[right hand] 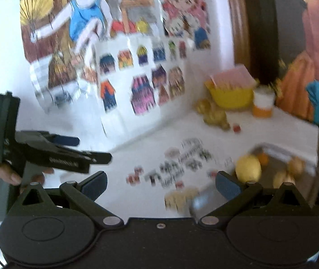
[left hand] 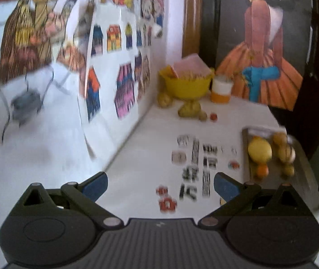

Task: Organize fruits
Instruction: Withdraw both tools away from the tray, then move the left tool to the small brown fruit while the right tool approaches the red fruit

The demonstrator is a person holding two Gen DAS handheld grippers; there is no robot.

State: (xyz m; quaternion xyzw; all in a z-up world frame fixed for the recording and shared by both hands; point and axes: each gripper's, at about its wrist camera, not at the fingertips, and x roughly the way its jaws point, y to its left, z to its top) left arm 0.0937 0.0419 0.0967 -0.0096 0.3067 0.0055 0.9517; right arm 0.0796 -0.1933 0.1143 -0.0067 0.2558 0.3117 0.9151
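On the white table (left hand: 150, 134), toward its right edge, a grey tray (left hand: 247, 152) is seen holding a large yellow fruit (left hand: 260, 151), a small orange one (left hand: 262, 170) and several tan, knobbly pieces (left hand: 283, 150). More tan pieces (left hand: 189, 109) and a small red one (left hand: 213, 117) lie loose near the yellow bowl (left hand: 187, 87) at the far corner, beside a white and orange cup (left hand: 221, 90). The yellow fruit is judged smooth, rounded, firm and moderately heavy; a hold across its widest part is advised, since the skin may slip. The small pieces are judged light and prone to rolling. Both frames are blurred, so textures are uncertain. The left gripper (left hand: 160, 185) and the right gripper (right hand: 160, 185) are each spread wide, with nothing held between the blue pads (left hand: 96, 185). Coloured drawings (left hand: 114, 38) cover the wall behind.
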